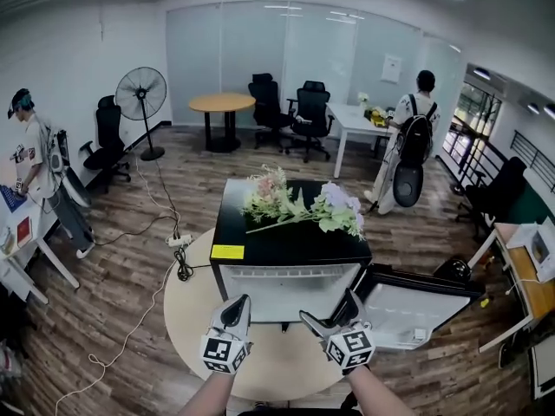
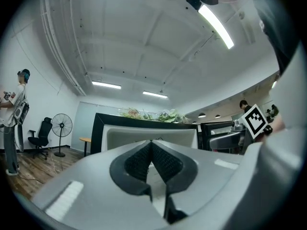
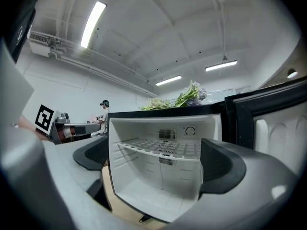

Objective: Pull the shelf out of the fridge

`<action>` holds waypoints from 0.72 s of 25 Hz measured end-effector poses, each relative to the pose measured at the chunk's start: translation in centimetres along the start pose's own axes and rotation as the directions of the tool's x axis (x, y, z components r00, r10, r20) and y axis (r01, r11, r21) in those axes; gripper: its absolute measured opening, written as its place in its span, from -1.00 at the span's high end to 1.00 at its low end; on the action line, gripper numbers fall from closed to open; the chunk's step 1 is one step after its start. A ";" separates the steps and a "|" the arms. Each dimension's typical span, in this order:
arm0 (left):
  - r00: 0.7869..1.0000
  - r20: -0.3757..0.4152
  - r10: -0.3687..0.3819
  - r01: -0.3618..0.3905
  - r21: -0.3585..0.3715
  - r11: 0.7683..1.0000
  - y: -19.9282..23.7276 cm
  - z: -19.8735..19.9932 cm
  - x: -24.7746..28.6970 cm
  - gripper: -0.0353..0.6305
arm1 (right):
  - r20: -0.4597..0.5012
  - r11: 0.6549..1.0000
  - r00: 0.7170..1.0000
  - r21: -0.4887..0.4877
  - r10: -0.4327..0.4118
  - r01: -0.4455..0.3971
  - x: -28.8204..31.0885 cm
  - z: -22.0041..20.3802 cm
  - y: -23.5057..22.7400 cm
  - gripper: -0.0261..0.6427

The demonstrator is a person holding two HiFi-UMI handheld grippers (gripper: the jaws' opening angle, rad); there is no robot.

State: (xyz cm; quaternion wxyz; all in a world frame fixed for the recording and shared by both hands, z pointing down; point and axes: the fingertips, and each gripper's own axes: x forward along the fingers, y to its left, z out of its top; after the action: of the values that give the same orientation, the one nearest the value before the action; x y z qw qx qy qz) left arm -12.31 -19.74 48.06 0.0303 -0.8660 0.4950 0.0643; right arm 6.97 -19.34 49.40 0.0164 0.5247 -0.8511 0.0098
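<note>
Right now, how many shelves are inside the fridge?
1. A white wire shelf spans the upper part of the open fridge. No other shelf shows inside it.

A pedestal fan [image 1: 140, 94] stood on the wood floor [image 1: 87, 293] near a round wooden table [image 1: 222, 103] and black office chairs [image 1: 310, 107]. A person [image 1: 405, 107] wearing a backpack [image 1: 417, 139] stood by a white desk [image 1: 350, 119]. Pale flowers [image 1: 303, 206] lay flat.

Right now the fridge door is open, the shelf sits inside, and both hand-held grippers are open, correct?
No: the left hand-held gripper is shut, its jaws together in the left gripper view. The right hand-held gripper is open, the door is open and the shelf sits inside.
</note>
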 end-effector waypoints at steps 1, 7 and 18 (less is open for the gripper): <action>1.000 0.001 -0.012 0.012 -0.005 1.000 0.2 -0.1 0.4 0.89 | -0.008 1.000 1.000 0.000 -0.010 0.010 0.5 -0.1 -0.1 -0.85; 0.997 0.008 -0.074 0.074 -0.017 0.997 1.4 -1.4 2.4 0.89 | -0.036 0.998 0.997 -0.013 -0.066 0.065 3.1 -0.8 -0.6 -0.85; 0.995 0.013 -0.097 0.097 -0.016 0.995 2.3 -2.6 5.3 0.89 | -0.043 0.988 0.994 0.115 -0.096 0.100 6.5 -2.2 -2.8 -0.84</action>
State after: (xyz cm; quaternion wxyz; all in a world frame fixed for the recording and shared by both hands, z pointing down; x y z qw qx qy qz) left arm -11.39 -25.74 49.92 0.0294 -0.8888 0.4517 0.0722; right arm 6.60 -26.29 51.86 0.0021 0.5656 -0.8218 0.0689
